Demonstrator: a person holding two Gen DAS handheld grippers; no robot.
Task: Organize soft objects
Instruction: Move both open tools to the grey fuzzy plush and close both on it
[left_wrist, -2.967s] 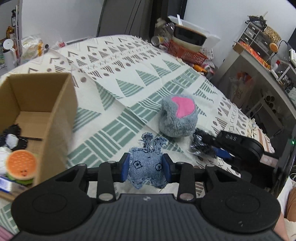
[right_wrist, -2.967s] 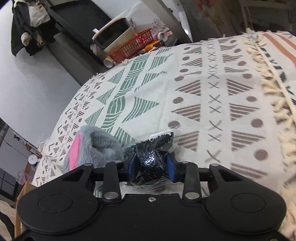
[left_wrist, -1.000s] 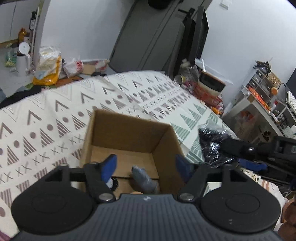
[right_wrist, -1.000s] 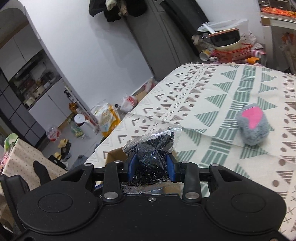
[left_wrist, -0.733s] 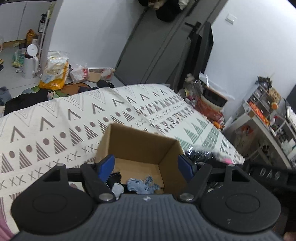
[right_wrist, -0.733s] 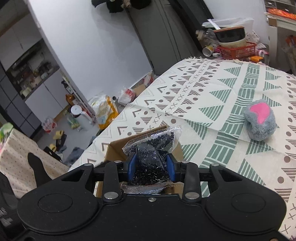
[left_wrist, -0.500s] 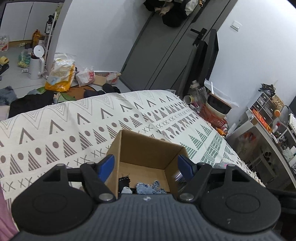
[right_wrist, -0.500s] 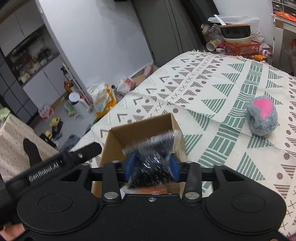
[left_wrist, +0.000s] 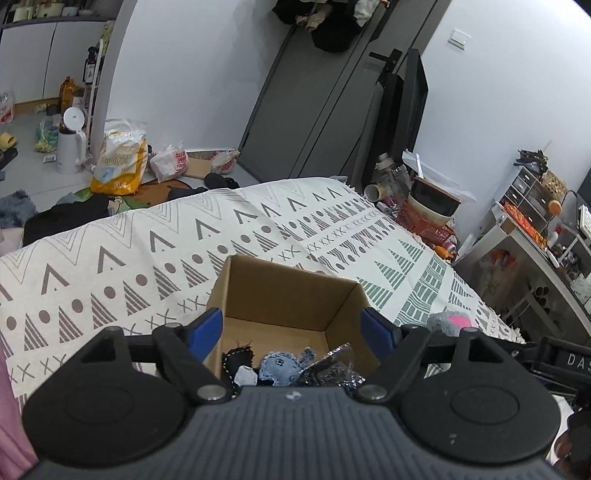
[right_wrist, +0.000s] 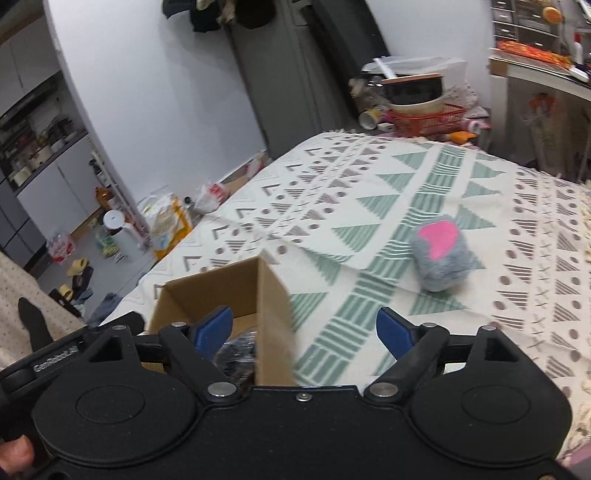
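Grippers both spread, empty: left gripper (left_wrist: 291, 328), right gripper (right_wrist: 304, 328) above cardboard box (left_wrist: 288, 291). Next, you fetch grey plush (right_wrist: 441, 258) from blanket.

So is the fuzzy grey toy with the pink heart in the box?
No, out. The grey toy lies on the blanket, apart from the box.
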